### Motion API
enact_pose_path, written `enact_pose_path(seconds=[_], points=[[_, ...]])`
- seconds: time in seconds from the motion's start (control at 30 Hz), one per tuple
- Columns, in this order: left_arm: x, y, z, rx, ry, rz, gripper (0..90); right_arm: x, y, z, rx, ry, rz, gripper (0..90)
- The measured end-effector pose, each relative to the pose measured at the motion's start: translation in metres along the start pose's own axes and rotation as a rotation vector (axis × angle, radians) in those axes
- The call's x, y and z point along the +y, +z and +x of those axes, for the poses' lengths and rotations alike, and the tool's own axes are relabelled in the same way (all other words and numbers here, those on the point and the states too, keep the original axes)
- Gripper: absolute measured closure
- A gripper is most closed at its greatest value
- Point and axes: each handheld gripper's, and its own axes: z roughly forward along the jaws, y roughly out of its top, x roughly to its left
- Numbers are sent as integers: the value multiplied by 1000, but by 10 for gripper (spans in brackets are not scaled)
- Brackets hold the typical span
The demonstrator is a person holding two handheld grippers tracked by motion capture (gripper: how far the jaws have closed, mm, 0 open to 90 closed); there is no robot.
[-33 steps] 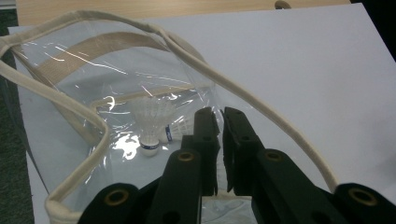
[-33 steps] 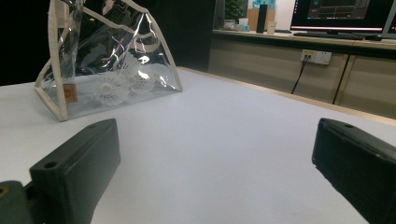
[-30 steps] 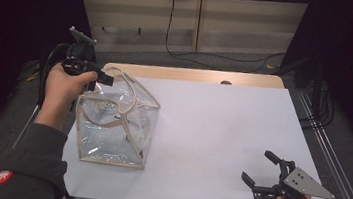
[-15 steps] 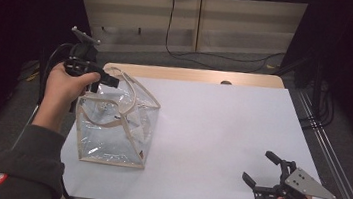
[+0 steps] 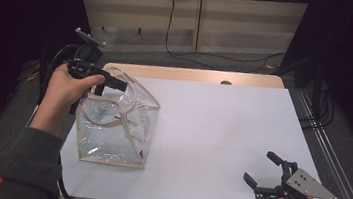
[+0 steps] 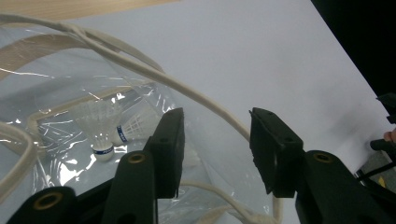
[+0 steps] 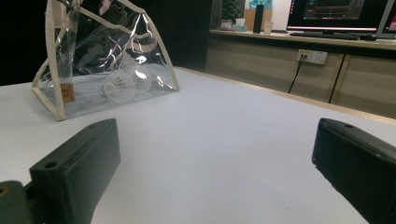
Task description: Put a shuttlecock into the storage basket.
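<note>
Clear plastic bag (image 5: 110, 132) w/ cream trim & handles, upright on white counter (image 5: 221, 135), left side near front edge, top open. Two white shuttlecocks (image 6: 105, 128) lie inside at bottom.

The white table (image 5: 221, 130) is evenly lit from above while its surroundings sink into darkness; glare streaks the clear bag (image 6: 70, 116) (soft blur in both gripper views), shadows faint

A white sheet (image 5: 221, 130) is covering the wooden bench (image 5: 192, 74). Beyond it, cables (image 5: 180, 49) are trailing over the grey floor (image 5: 209, 63) beneath pale cabinets (image 5: 183, 20), with black curtains (image 5: 350, 59) hanging alongside.
</note>
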Motion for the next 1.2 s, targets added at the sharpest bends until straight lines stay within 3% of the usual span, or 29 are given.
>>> enact_pose_path(seconds=[0.23, 0.37, 0.6, 0.93, 1.2], points=[[-4, -2, -1, -39, 16, 4, 372, 0, 1, 1, 1, 0, 1, 9], [-7, -3, -1, -68, 47, 16, 288, 0, 1, 0, 1, 0, 0, 8], [-12, -7, -1, -135, 77, 18, 160, 0, 1, 1, 2, 0, 0, 9], [-21, -10, -3, -178, 137, 10, 98, 0, 1, 1, 4, -2, 0, 9], [-30, -12, -1, -225, 146, 1, 70, 0, 1, 1, 6, -3, 3, 8]])
